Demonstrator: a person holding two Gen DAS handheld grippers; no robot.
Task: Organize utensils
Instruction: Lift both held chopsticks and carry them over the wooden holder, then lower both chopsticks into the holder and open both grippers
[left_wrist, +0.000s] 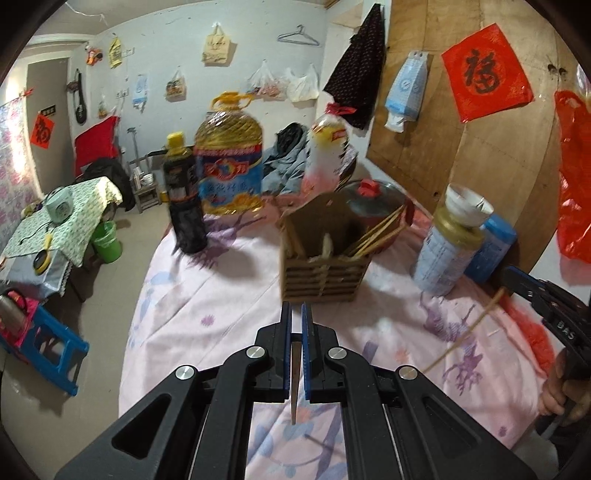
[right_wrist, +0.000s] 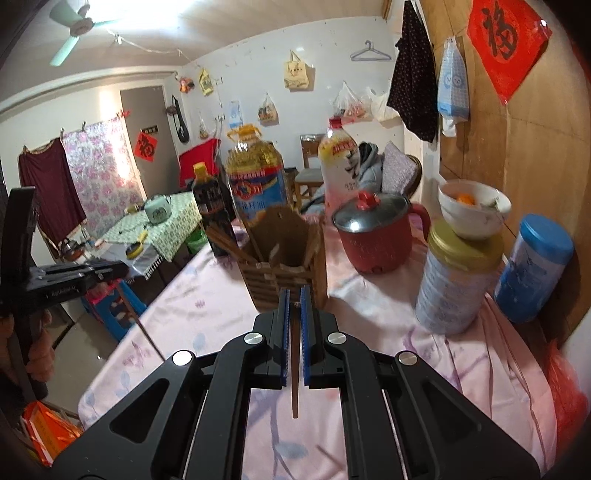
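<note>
A slatted wooden utensil holder (left_wrist: 323, 254) stands on the pink floral tablecloth with several chopsticks leaning in it; it also shows in the right wrist view (right_wrist: 284, 262). My left gripper (left_wrist: 296, 314) is shut on a single chopstick (left_wrist: 294, 384) that hangs down between its blue pads, just short of the holder. My right gripper (right_wrist: 294, 297) is shut on another chopstick (right_wrist: 294, 369), also close in front of the holder. In the left wrist view the right gripper (left_wrist: 546, 295) holds its chopstick (left_wrist: 465, 332) slanted over the cloth.
Behind the holder stand a dark sauce bottle (left_wrist: 184, 195), a large oil jug (left_wrist: 229, 158), a plastic bottle (left_wrist: 327, 151) and a red lidded pot (right_wrist: 376, 229). To the right are a gold-lidded tin (right_wrist: 458, 277) with a bowl (right_wrist: 474, 206) on top and a blue can (right_wrist: 532, 266).
</note>
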